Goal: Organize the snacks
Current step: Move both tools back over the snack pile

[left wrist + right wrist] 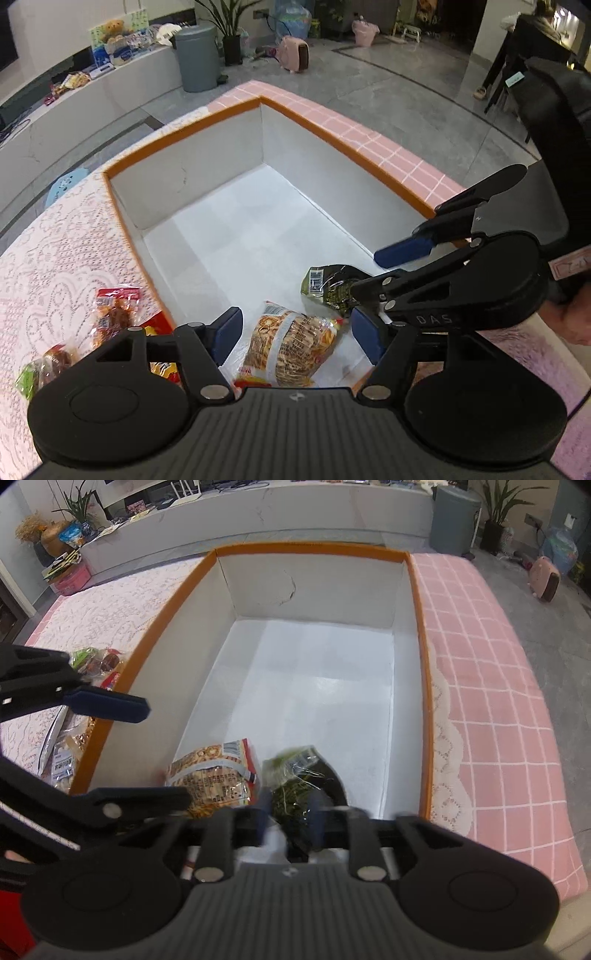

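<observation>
A white box with an orange rim (192, 122) (310, 548) stands on the table. An orange-yellow snack packet (291, 345) (216, 775) lies on its floor near the front. My left gripper (295, 334) is open above that packet, empty. My right gripper (290, 812) is inside the box, its blue pads on either side of a green-black snack packet (295, 782) (328, 286). Its pads look blurred, and I cannot tell whether they still grip the packet. Several snack packets (114, 314) (96, 659) lie on the lace cloth left of the box.
The pink checked tablecloth (491, 686) runs along the right of the box. The far half of the box floor (325, 672) is bare. A grey bin (195, 55), a plant and a small pink heater (295, 55) stand on the floor beyond.
</observation>
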The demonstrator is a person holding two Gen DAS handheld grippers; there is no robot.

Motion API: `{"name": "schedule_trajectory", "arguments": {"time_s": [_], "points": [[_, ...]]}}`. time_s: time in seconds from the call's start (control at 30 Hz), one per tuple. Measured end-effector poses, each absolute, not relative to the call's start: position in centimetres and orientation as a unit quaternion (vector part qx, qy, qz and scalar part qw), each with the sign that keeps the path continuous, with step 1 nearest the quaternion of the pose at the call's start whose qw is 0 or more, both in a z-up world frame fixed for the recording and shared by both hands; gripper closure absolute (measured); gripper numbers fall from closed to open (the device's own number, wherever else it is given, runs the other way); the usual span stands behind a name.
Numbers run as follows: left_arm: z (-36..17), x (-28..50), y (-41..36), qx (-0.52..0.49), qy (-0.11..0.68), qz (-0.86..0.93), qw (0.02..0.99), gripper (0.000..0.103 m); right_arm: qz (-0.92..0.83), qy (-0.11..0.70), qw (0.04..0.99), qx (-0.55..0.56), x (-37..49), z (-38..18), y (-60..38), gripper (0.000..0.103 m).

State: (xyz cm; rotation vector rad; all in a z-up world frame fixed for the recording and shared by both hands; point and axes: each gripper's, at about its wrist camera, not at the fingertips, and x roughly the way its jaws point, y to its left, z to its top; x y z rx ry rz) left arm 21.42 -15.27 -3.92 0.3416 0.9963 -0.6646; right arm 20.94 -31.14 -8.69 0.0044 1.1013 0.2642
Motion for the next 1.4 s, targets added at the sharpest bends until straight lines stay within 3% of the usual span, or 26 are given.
{"name": "schedule_trajectory", "arguments": {"time_s": [0.37,0.5,0.87,0.97,1.07,1.4], "points": [[-0.5,18.2,-9.0,0.097,0.414,-0.248,0.871,0.024,0.118,0.463,0.879,0.001,18.1,-5.1,-29.1,0.051],[0.5,17.3,-6.2,0.067,0.396,-0.222,0.888,0.024,0.127,0.425,0.896,0.016,16.5,-3.6,-27.5,0.039],[0.4,15.1,0.4,0.016,0.376,-0.138,0.916,0.023,0.158,0.339,0.926,0.044,12.3,-2.7,-21.0,0.038],[0.2,14.9,2.4,-0.007,0.381,-0.119,0.917,0.017,0.167,0.321,0.931,0.041,11.6,-3.0,-18.9,0.038],[-0.3,14.7,4.4,-0.024,0.388,-0.103,0.916,0.017,0.177,0.306,0.935,0.026,11.2,-3.3,-16.7,0.035],[-3.5,14.8,10.3,-0.084,0.430,-0.073,0.896,0.017,0.201,0.305,0.930,-0.036,11.9,-6.5,-10.9,0.030]]}}
